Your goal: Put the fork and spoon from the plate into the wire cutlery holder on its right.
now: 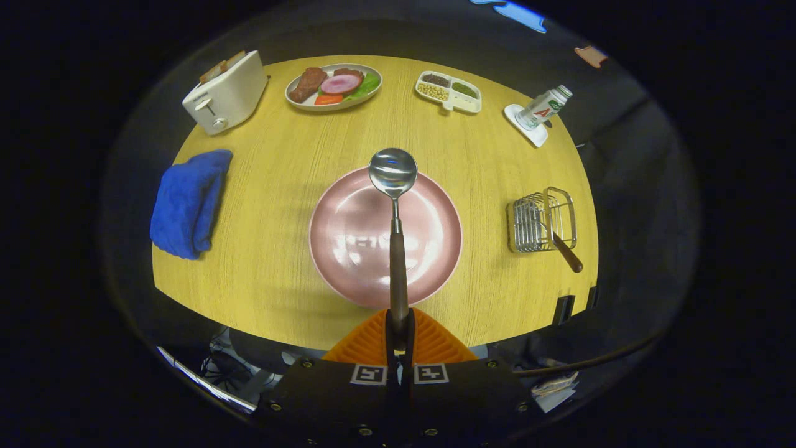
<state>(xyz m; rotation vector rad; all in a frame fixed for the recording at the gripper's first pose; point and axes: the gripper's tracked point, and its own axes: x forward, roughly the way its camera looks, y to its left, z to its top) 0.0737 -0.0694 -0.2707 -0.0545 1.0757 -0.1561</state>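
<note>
Wood-grain yellow surface [280,186], dark booth beyond. Left to right: white toaster [225,93] at the far left corner with bread in its slots; folded blue cloth [188,202] nearer, by the left edge. Far middle, oval dish of meat and greens [334,86], then a small divided tray [449,91] of beans or seeds. Centre: pink plate [348,242], glossy, nothing lying on it now. Further right, a bottle [544,107] tipped on a white coaster. Right of the plate, well apart from it: wire cutlery holder [541,221], with a dark-handled utensil, probably the fork [563,246], already leaning in it, handle sticking out toward the near edge.

Gripper [398,333]: orange fingers clamped together on the spoon [393,171], pinching the end of its handle. Spoon is lifted over the plate, pointing straight ahead. Polished round bowl, thin metal neck, long dark brown handle.

Step in hand, as I judge: spoon picked, carry not yet made. Next move calls for swinging right to the holder and lowering the bowl end into the wires beside the fork.
</note>
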